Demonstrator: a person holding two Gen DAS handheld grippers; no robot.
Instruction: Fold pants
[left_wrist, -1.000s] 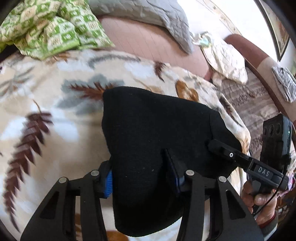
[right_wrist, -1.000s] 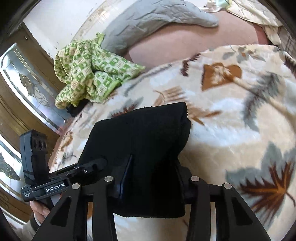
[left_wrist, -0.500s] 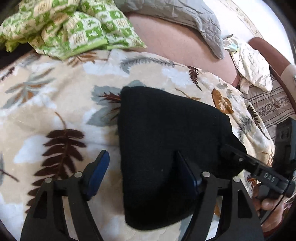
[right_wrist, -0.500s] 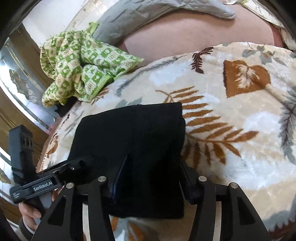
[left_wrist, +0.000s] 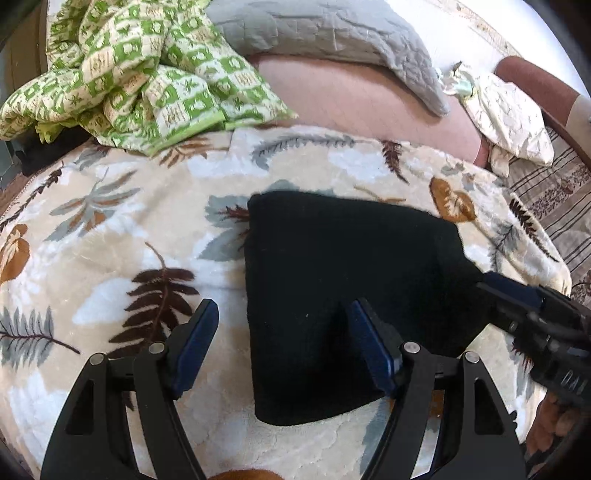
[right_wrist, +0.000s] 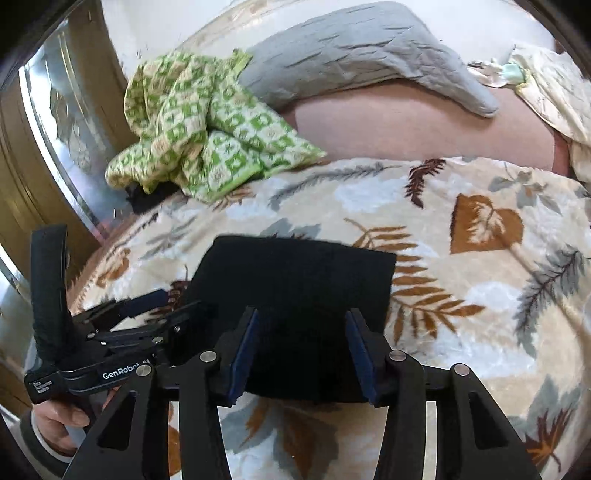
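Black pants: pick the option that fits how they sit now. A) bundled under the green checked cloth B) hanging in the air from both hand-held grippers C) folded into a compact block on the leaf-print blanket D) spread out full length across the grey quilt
C: the black pants lie as a squared-off folded block flat on the leaf-print blanket, and both views show it that way.

A bed (left_wrist: 362, 103) carries a leaf-print blanket (left_wrist: 110, 236); folded black pants (left_wrist: 343, 258) lie on it, with a green checked cloth (left_wrist: 147, 74) and grey pillow (left_wrist: 325, 33) behind.
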